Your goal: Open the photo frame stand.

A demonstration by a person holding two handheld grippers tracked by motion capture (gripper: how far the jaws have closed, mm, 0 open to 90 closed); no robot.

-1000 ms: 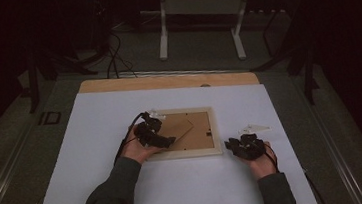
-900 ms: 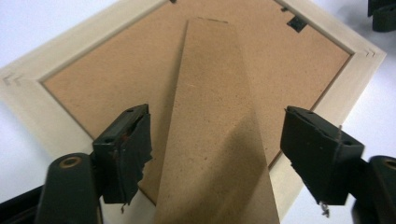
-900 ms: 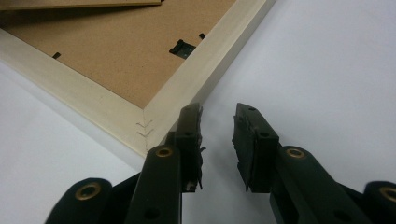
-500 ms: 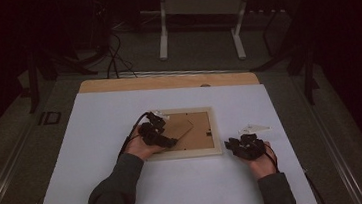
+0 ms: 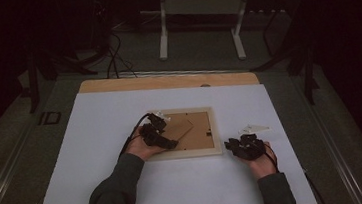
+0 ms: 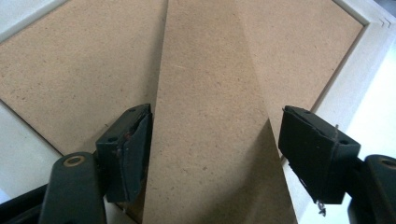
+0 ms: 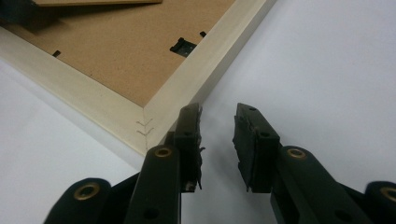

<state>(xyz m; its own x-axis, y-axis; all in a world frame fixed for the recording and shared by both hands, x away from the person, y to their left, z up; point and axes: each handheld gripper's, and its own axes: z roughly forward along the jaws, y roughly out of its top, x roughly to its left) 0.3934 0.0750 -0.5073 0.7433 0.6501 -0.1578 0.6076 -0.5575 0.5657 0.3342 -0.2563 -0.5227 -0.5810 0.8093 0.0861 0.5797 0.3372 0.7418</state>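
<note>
Shifted slightly rightward over the frame since the earlier frame, the left gripper (image 6: 212, 149) is held wide astride the brown fibreboard easel leg (image 6: 210, 116). The pale wooden picture frame (image 5: 186, 153) lies face-down mid-bench (image 5: 96, 125), long axis sideways. Beside its corner (image 7: 144, 126), the right gripper (image 7: 217, 140) is held narrowly open, empty.

A white sheet (image 5: 97, 140) covers most of a wooden table (image 5: 117, 84), whose bare tan edge shows along the far side. Beyond the table, on the dark grey floor (image 5: 205, 59), stands a pale metal stand (image 5: 164, 28) with two upright legs and a crossbar between them. Black cables (image 5: 111, 53) trail over the floor to the left of that stand. A dark post (image 5: 32, 81) rises at the far left corner of the table, and another dark post (image 5: 309, 69) stands off its far right corner. A small dark rectangular frame (image 5: 49, 117) lies on the floor just beside the table's left edge.
</note>
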